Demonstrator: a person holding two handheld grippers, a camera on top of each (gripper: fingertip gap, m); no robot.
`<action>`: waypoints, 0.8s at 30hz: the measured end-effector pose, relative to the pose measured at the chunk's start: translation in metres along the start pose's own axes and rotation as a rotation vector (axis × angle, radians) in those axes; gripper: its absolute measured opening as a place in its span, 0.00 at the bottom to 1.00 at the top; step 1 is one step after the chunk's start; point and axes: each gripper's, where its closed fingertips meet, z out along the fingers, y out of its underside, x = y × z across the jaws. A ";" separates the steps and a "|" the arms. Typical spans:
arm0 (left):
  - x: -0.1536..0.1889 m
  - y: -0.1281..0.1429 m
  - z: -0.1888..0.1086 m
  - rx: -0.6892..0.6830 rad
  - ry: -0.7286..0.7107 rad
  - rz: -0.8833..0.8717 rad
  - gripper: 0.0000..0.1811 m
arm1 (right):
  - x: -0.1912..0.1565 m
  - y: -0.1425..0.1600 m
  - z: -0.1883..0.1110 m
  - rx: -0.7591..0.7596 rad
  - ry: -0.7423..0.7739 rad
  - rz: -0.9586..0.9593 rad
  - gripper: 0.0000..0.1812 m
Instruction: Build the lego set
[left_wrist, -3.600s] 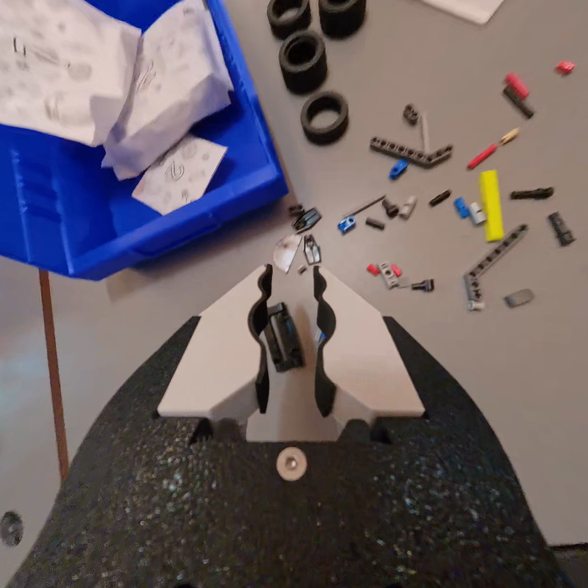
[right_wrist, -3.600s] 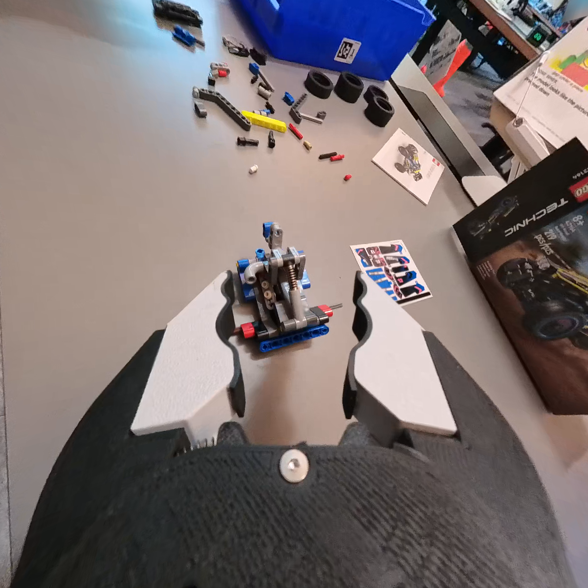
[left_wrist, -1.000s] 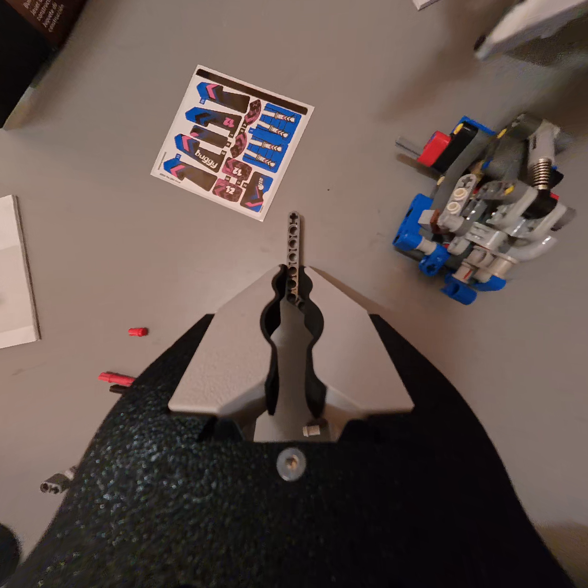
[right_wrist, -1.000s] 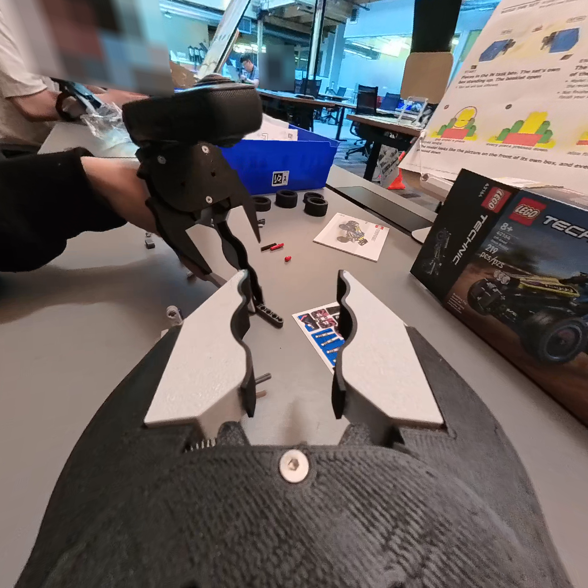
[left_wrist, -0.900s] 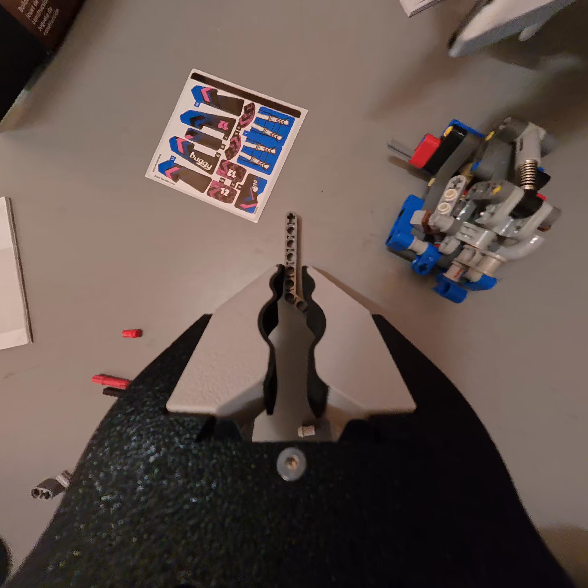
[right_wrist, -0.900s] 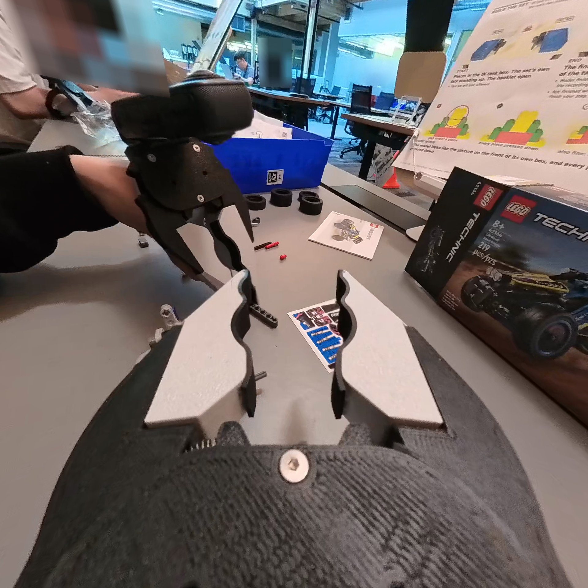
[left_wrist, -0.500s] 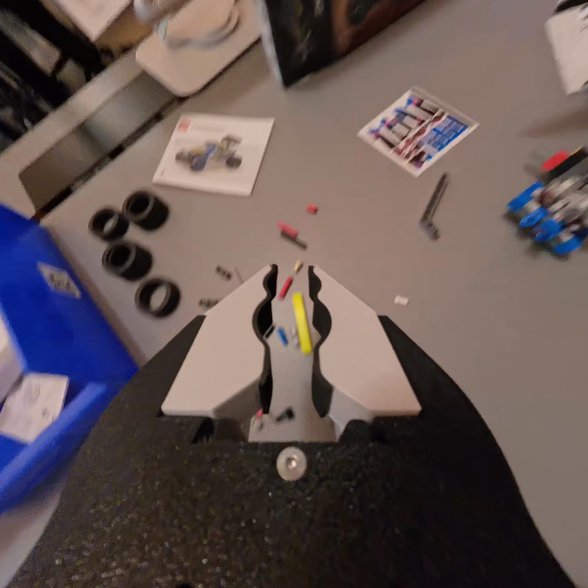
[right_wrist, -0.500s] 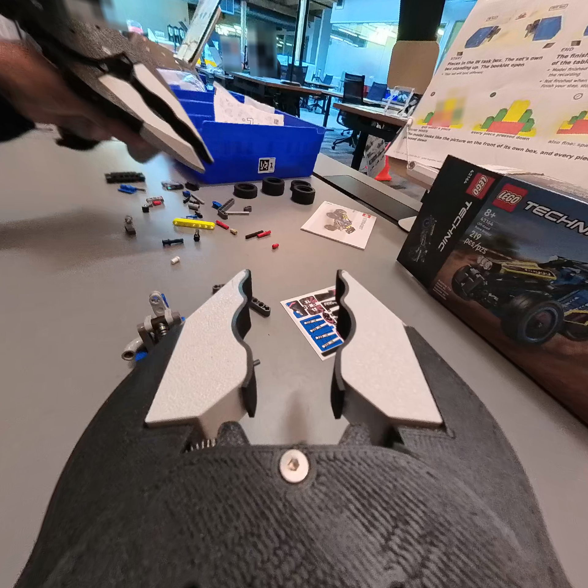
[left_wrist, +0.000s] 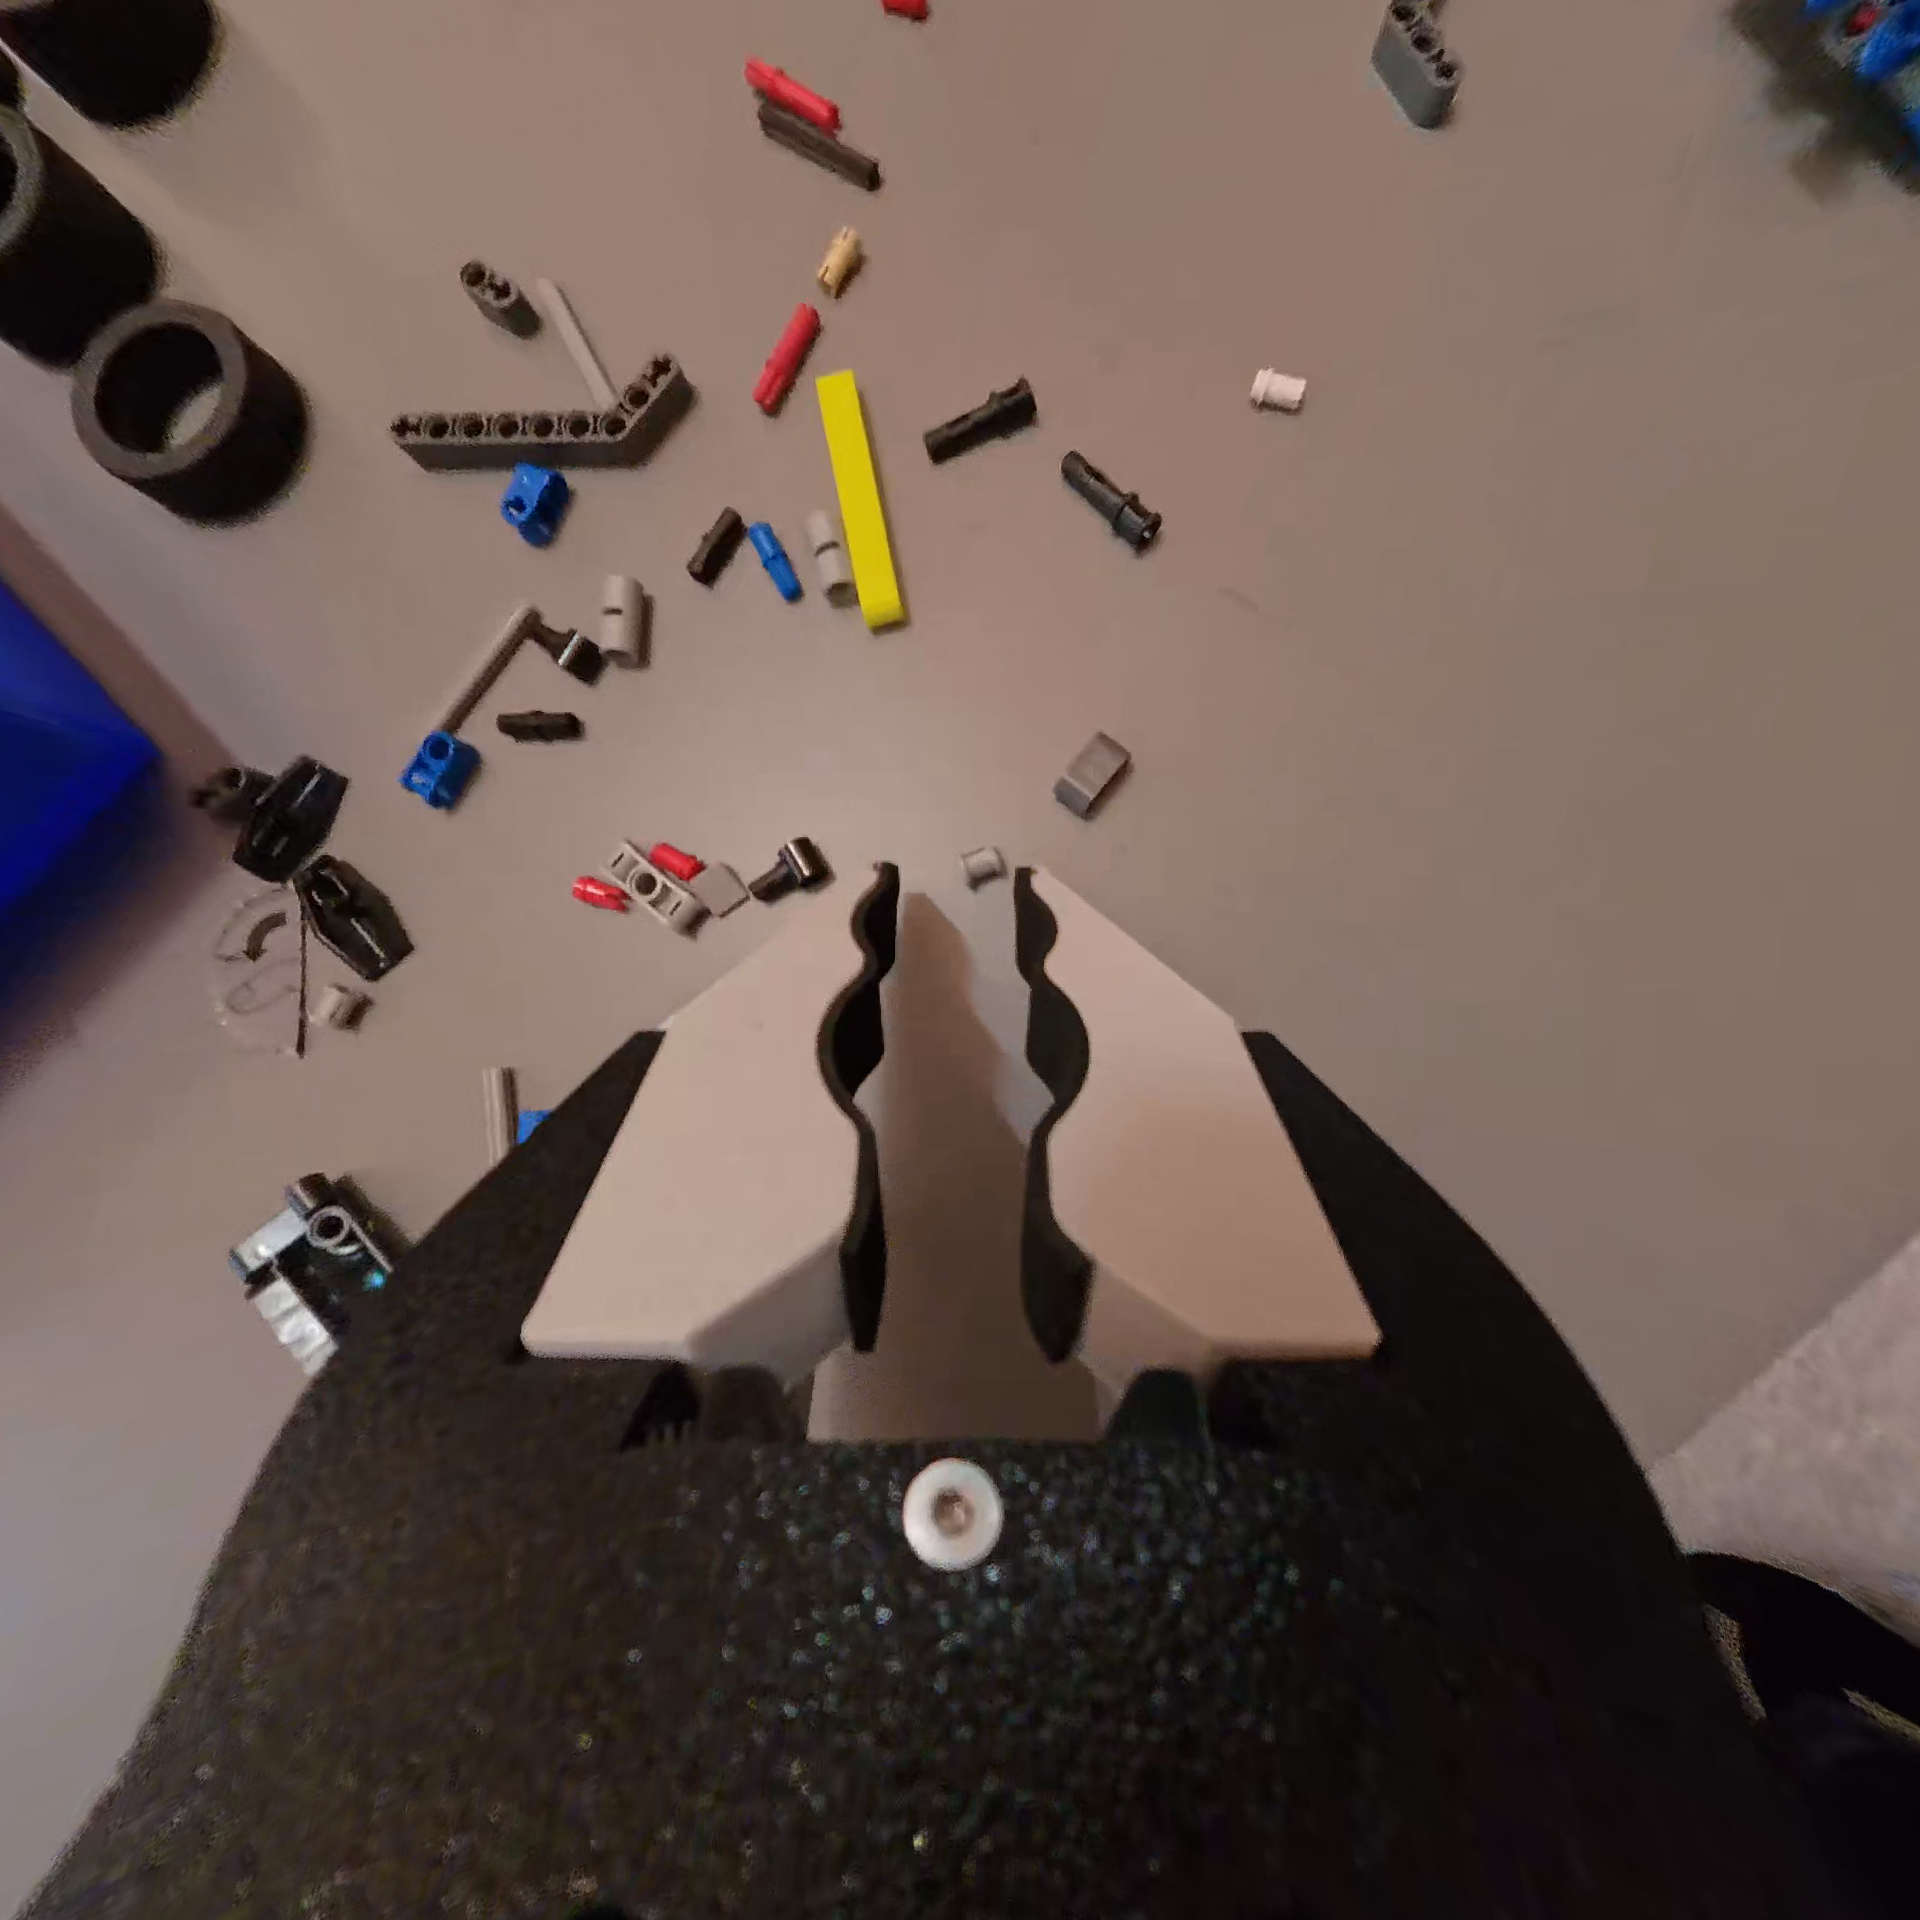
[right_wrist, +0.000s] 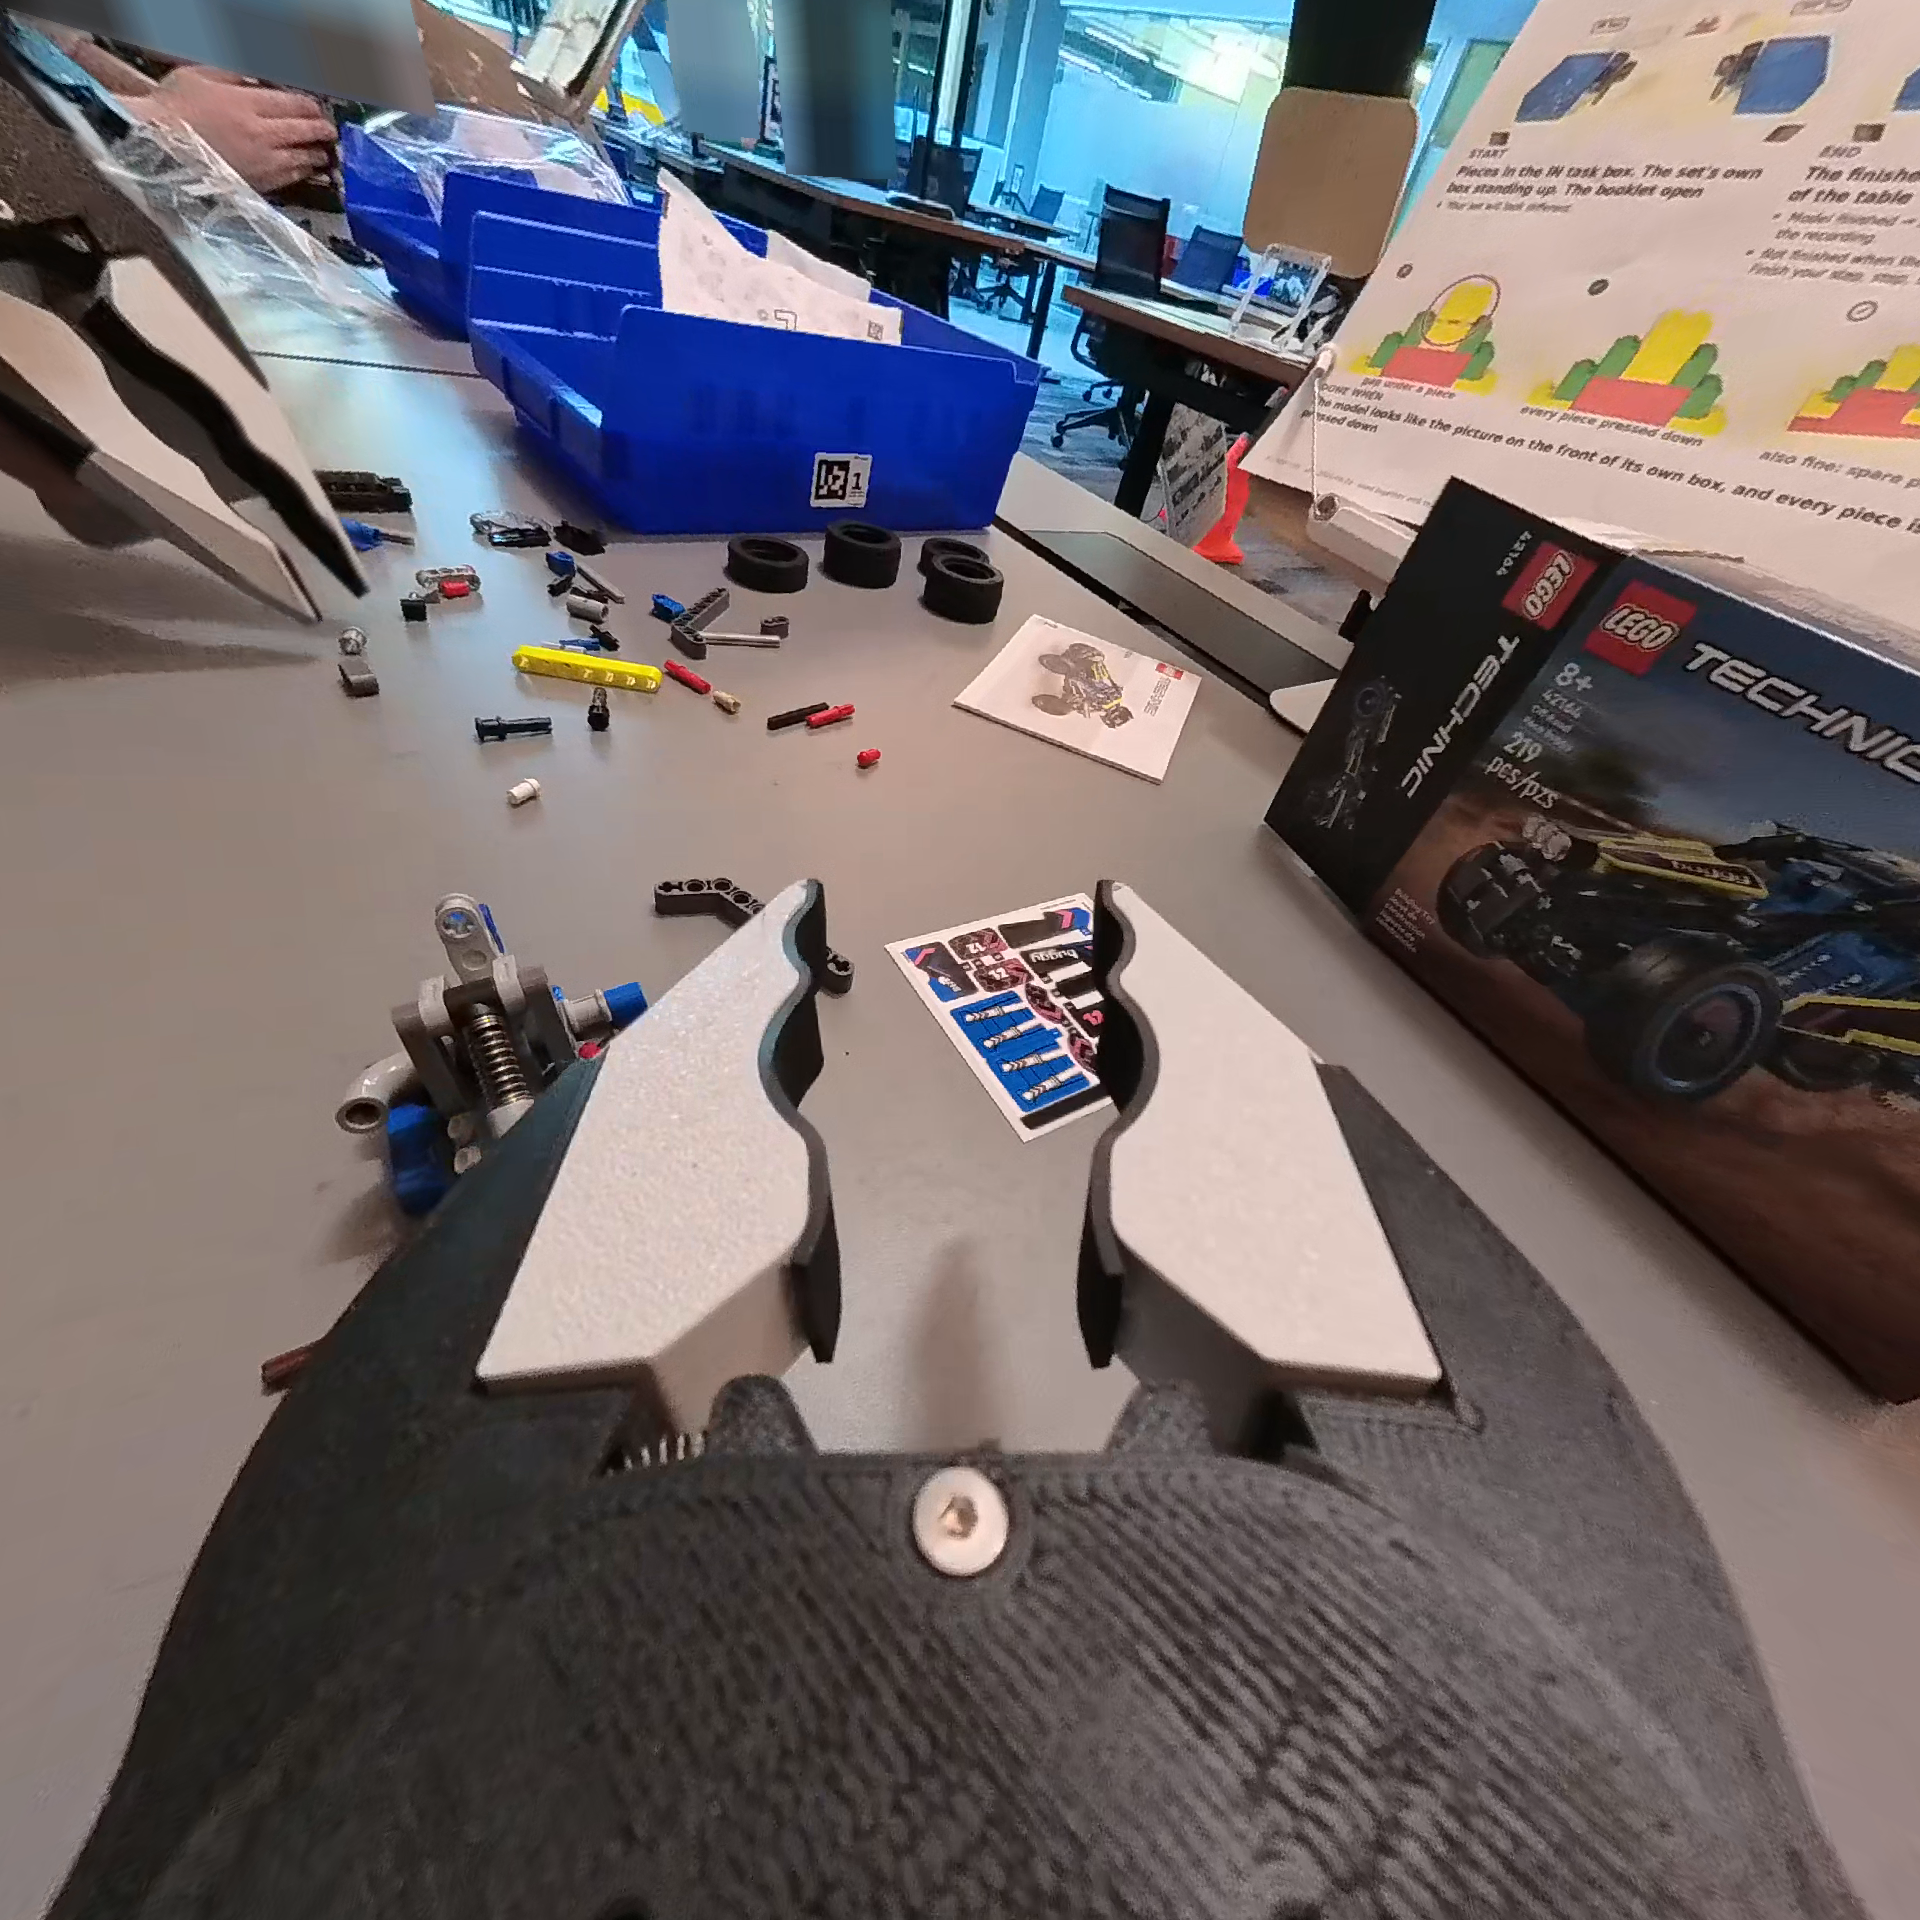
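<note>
My left gripper (left_wrist: 951, 883) is open and empty, hovering low over loose Lego parts. A small grey bush (left_wrist: 980, 864) lies just past its fingertips and a grey block (left_wrist: 1091, 774) a little farther right. A yellow beam (left_wrist: 860, 499) and a dark angled beam (left_wrist: 540, 421) lie beyond. My right gripper (right_wrist: 956, 904) is open and empty above the table. The partly built model (right_wrist: 478, 1039) stands to its left. A dark beam (right_wrist: 717, 899) lies by its left fingertip. The left gripper (right_wrist: 335, 601) shows at the far left of the right wrist view.
A sticker sheet (right_wrist: 1008, 1008) lies ahead of the right gripper, the set's box (right_wrist: 1621, 883) stands to the right, and a booklet (right_wrist: 1081, 691) lies beyond. Blue bins (right_wrist: 748, 405) and black tyres (right_wrist: 862, 561) are at the back. Tyres (left_wrist: 187, 410) also show left of the loose parts. The gap from one gripper's tips to the other's is roughly 30 cm.
My left gripper let go of the dark beam beside the model, opened, and swung back over the loose parts. My right gripper stayed open and hardly moved.
</note>
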 end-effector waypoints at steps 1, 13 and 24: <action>0.001 0.002 0.002 -0.007 0.002 -0.002 0.10 | 0.000 0.000 0.000 -0.002 -0.001 -0.003 0.27; 0.034 -0.066 0.018 0.119 0.011 0.123 0.03 | 0.000 0.001 0.000 -0.006 0.003 -0.010 0.27; 0.117 -0.154 0.106 0.155 0.164 0.381 0.03 | 0.000 0.000 -0.001 -0.005 0.008 -0.024 0.27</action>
